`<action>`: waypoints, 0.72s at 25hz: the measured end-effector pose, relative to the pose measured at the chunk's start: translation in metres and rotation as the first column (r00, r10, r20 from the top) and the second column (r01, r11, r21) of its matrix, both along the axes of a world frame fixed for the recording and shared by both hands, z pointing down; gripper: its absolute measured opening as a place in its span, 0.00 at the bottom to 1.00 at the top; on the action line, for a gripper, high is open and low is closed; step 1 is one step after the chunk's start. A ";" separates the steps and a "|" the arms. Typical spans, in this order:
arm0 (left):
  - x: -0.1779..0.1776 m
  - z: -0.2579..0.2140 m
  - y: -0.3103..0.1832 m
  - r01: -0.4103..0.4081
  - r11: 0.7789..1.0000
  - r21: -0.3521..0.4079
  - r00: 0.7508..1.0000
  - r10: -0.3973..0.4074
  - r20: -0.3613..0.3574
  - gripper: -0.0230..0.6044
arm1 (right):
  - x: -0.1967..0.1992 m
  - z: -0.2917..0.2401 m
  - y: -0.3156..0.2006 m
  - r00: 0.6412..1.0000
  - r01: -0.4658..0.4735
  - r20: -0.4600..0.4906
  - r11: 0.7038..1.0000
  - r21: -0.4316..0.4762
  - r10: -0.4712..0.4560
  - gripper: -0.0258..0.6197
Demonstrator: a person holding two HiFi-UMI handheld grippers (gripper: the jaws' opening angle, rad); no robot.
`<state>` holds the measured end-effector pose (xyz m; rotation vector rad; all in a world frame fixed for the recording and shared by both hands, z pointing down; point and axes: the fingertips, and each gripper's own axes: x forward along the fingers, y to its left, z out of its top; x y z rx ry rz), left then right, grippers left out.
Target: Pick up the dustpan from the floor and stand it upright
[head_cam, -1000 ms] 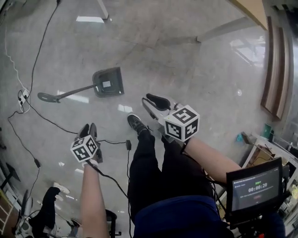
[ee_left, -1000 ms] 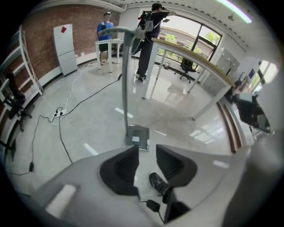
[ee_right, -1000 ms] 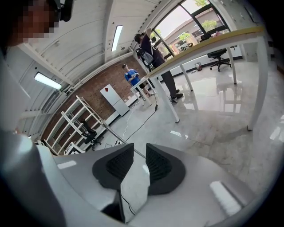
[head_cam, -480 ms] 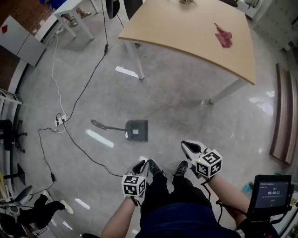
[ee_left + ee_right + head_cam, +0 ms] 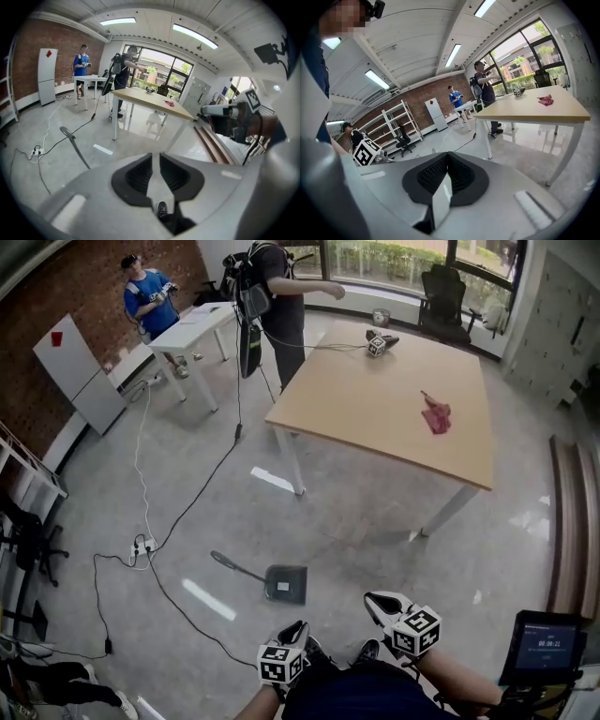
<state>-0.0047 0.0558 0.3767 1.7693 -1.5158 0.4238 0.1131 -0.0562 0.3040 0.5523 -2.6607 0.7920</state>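
Hanging nearest the camera, the left tool (image 5: pixel 297 628) and right tool (image 5: pixel 379 602) are both closed tight on nothing, while just beyond them the dustpan (image 5: pixel 286 584) lies flat on the floor (image 5: pixel 375 531), handle pointing left, short of the worktop (image 5: pixel 375 399) bearing a pink cloth (image 5: pixel 436 415).

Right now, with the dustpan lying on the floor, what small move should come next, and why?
Probably reach the left gripper down toward the handle, opening its jaws on the way. The dustpan lies flat on the floor, its handle on the left gripper's side. Both the left gripper and the right gripper are shut, empty and clear of it.
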 end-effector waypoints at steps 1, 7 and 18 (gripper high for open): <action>0.002 -0.004 0.003 -0.002 1.000 0.010 1.000 0.002 0.005 0.12 | -0.001 -0.005 0.005 1.000 0.005 0.003 1.000 0.014 -0.005 0.06; -0.015 0.000 0.004 -0.047 0.995 0.092 0.998 0.045 0.032 0.12 | -0.038 0.016 0.026 1.000 0.015 0.012 0.998 0.061 -0.016 0.06; -0.004 -0.027 -0.012 -0.058 0.992 0.114 0.998 0.056 0.018 0.12 | -0.047 -0.007 0.026 0.997 0.076 -0.026 0.994 0.077 -0.074 0.06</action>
